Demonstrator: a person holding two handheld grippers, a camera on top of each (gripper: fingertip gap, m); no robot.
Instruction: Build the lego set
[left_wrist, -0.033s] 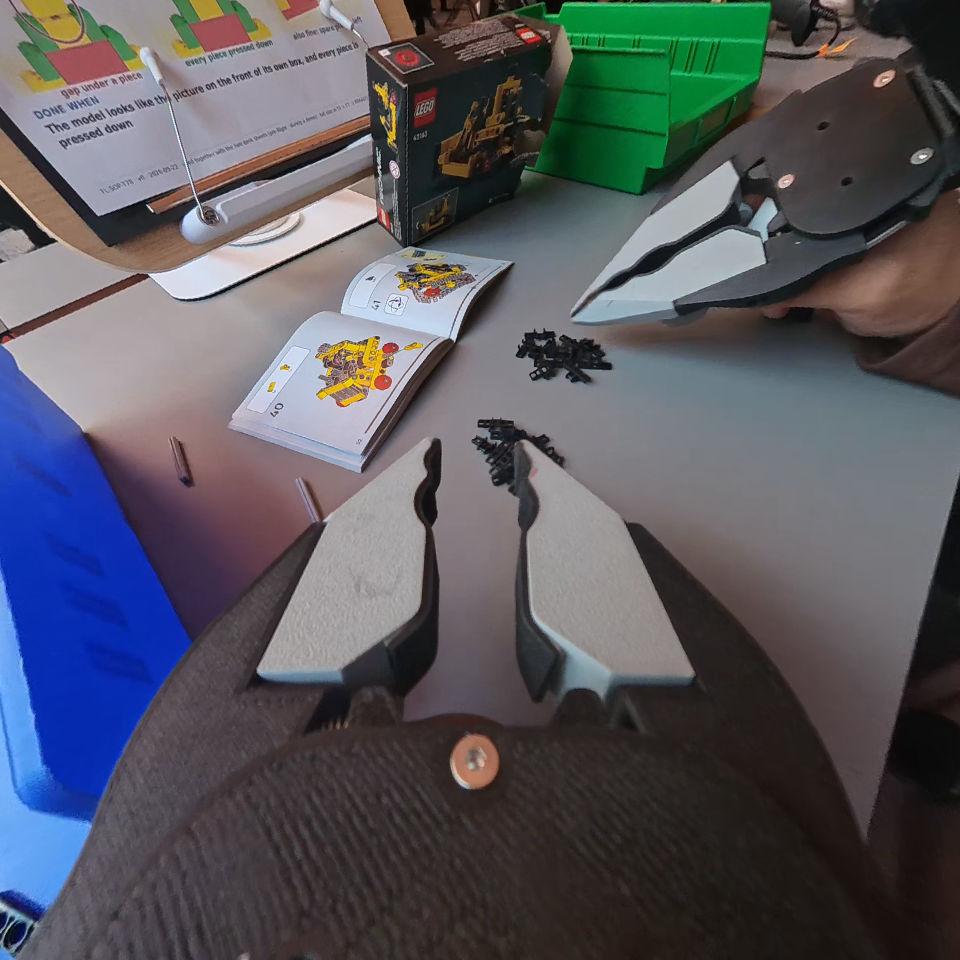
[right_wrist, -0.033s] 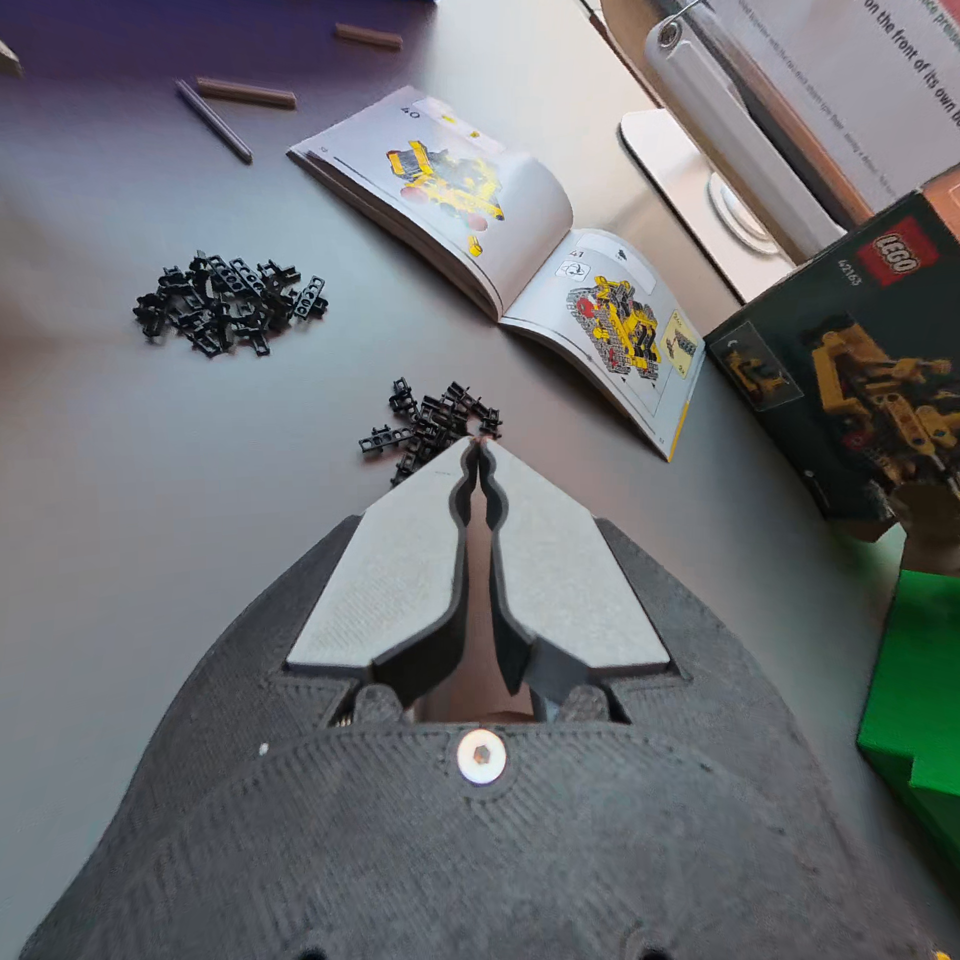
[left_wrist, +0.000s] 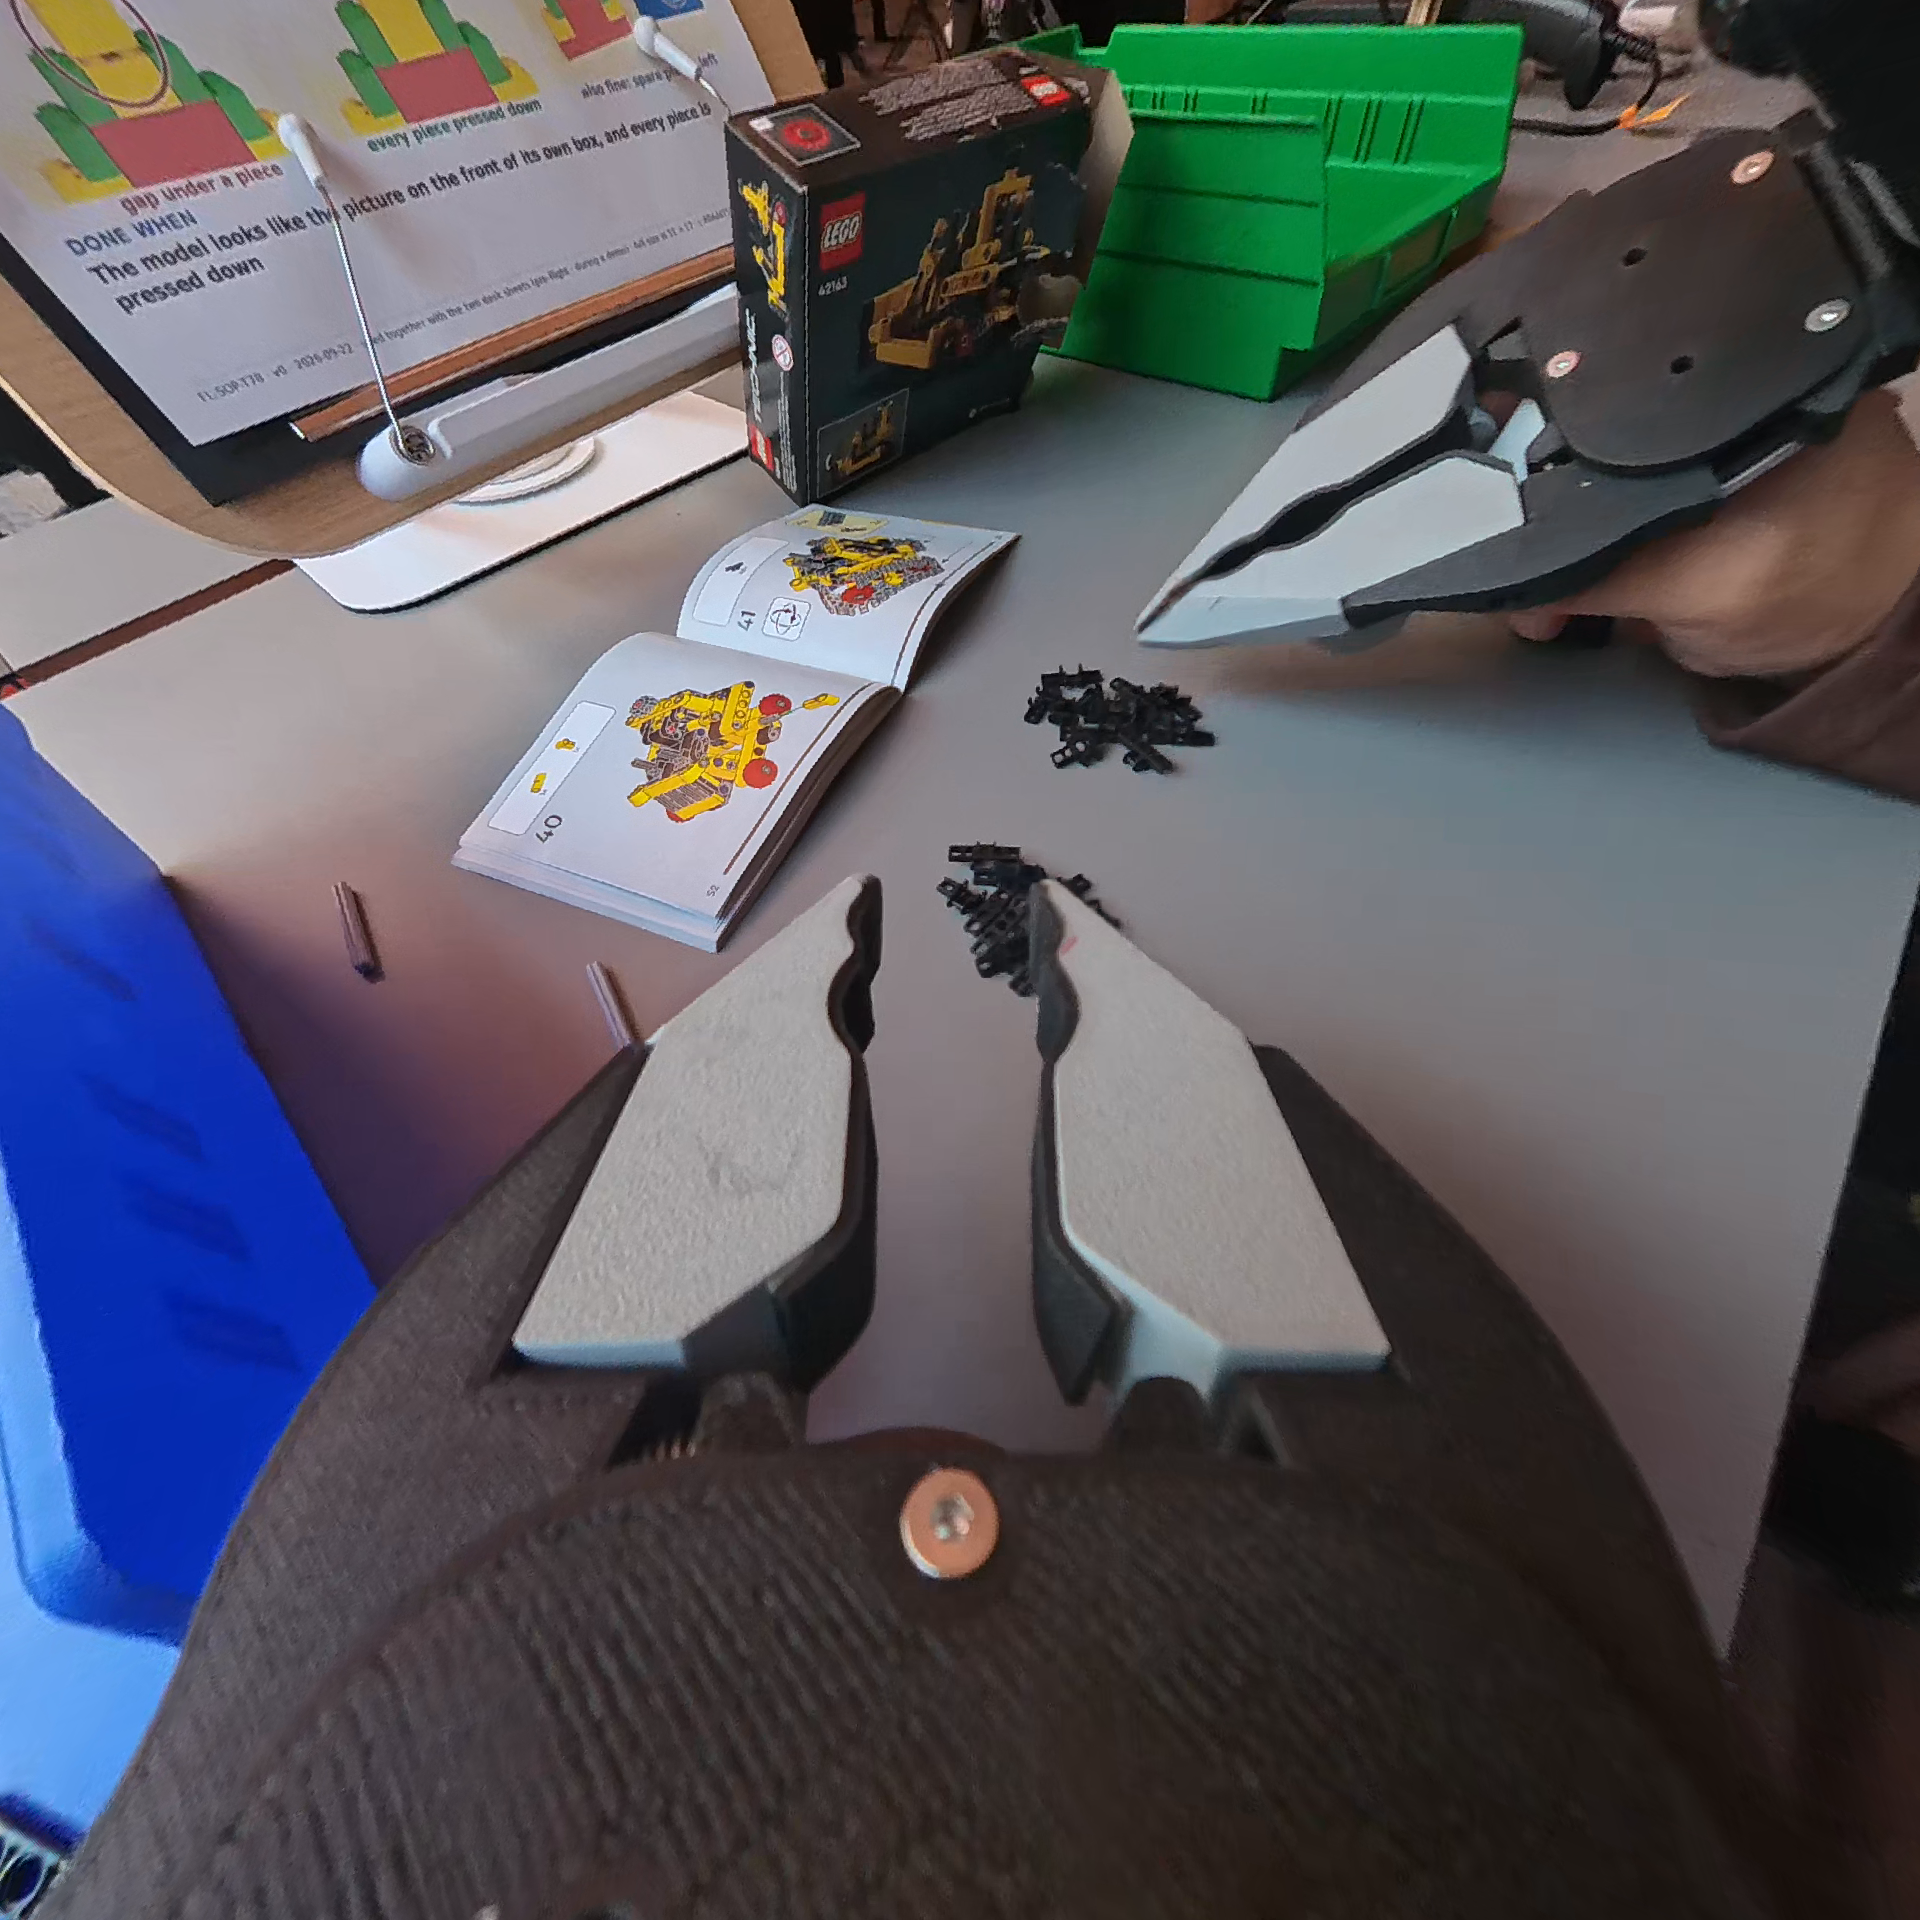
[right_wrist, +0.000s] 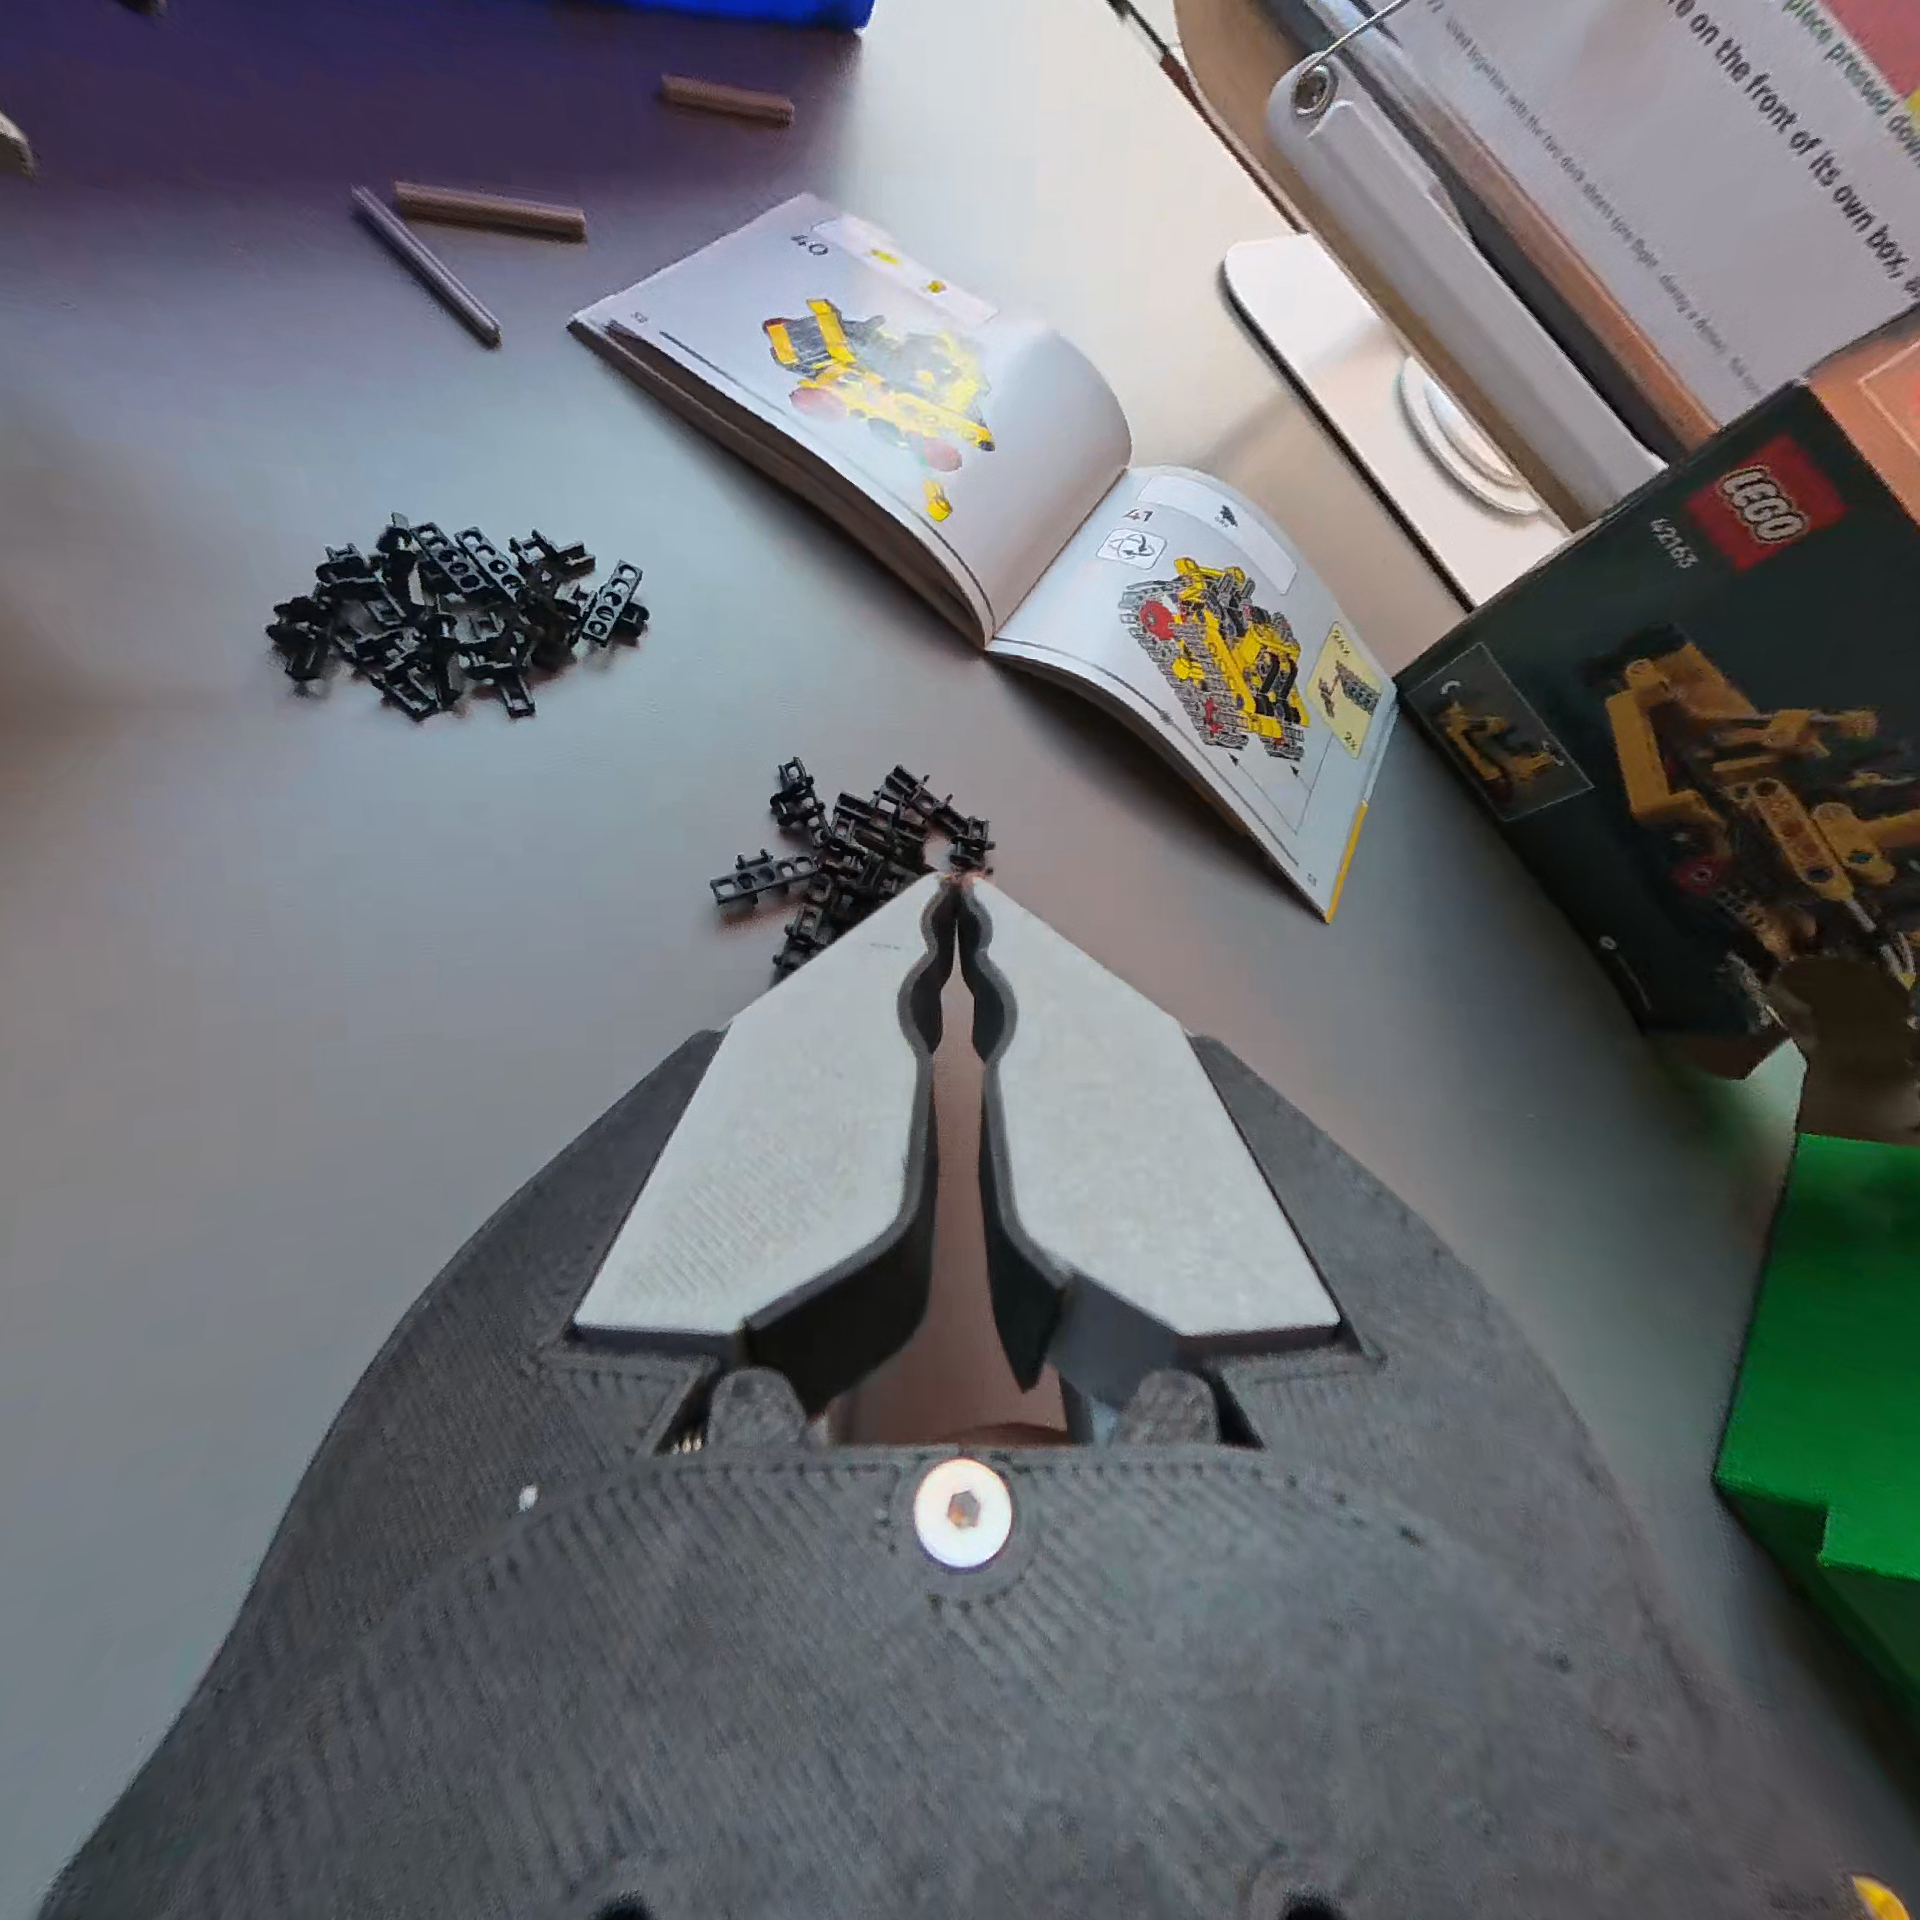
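Two piles of small black track links lie on the grey table (left_wrist: 1455, 987). My left gripper (left_wrist: 956, 904) is open and empty, its right finger covering part of the near pile (left_wrist: 987, 904). My right gripper (left_wrist: 1153, 623), held in a hand, is shut and hovers just above the far pile (left_wrist: 1117, 717). In the right wrist view the right gripper (right_wrist: 951, 883) has its tips together at the edge of that pile (right_wrist: 862, 842); the other pile (right_wrist: 447, 613) lies to the left. An open instruction booklet (left_wrist: 727, 727) lies beside the piles and also shows in the right wrist view (right_wrist: 1039, 468).
The black set box (left_wrist: 904, 270) stands behind the booklet, with a green bin (left_wrist: 1299, 187) to its right. A blue bin (left_wrist: 104, 1143) is at the left edge. Thin brown axle pieces (left_wrist: 356, 930) (right_wrist: 488, 208) lie near it. A sheet on a stand (left_wrist: 312, 208) is at the back left. One gripper's finger ends stand about 15 cm off the other's.
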